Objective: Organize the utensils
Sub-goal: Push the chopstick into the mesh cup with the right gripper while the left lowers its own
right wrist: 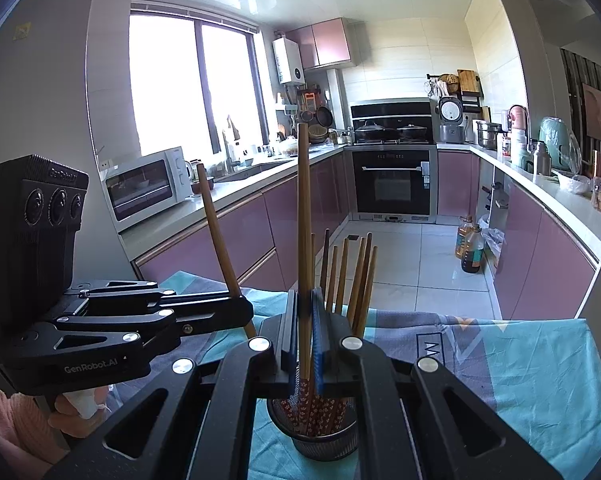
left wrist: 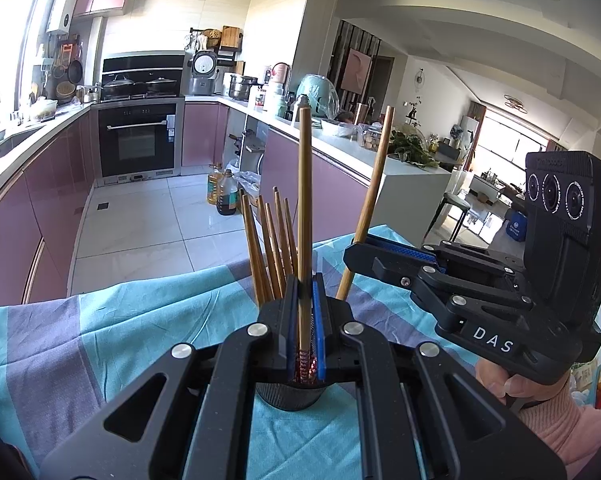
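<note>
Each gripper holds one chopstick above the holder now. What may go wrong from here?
1. The left gripper and right gripper each pinch one chopstick over the same small mesh holder; lowering both together, the grippers may collide.
2. The holder already holds many chopsticks, so an incoming tip may catch on them and tip the holder.
3. It stands on a loose cloth, which may slide.
</note>
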`<state>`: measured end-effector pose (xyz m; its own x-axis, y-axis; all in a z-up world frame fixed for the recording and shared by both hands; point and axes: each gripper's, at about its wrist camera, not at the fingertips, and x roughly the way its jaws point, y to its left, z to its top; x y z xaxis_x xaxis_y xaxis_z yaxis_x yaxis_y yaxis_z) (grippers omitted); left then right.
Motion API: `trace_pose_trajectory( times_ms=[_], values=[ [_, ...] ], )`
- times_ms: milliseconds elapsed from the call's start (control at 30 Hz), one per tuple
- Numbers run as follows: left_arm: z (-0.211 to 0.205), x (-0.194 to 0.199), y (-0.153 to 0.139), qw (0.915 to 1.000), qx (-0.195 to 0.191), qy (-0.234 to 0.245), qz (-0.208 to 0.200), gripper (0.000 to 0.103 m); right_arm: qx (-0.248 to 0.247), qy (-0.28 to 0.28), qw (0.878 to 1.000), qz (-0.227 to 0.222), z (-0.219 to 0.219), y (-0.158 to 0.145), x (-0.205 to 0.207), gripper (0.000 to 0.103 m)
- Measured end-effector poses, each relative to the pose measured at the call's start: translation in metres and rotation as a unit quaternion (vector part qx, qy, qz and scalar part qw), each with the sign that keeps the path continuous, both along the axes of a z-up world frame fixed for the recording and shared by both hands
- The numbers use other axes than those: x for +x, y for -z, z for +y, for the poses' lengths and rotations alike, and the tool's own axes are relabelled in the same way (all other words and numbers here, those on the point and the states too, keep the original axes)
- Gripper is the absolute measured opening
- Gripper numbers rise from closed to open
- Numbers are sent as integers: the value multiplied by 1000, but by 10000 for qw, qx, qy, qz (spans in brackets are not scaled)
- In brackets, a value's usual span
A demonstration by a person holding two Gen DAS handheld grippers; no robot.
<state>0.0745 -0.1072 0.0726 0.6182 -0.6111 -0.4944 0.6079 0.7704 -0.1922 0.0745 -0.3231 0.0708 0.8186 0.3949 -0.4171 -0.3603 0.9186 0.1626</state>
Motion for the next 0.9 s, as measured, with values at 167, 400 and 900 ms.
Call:
trace_pose_trajectory(
  times_ms=[167, 400, 900],
  values=[
    [-3, 4, 0, 10000, 21, -2, 36, 8, -7, 1, 10000, 45, -2, 5, 0, 6],
    [-1, 8, 3, 10000, 11, -3, 95, 8, -5, -2, 10000, 82, -4, 6, 3, 6],
    [-5, 17, 10, 9998, 92, -49, 182, 8, -23, -13, 9998, 192, -3, 14, 8, 6]
  ],
)
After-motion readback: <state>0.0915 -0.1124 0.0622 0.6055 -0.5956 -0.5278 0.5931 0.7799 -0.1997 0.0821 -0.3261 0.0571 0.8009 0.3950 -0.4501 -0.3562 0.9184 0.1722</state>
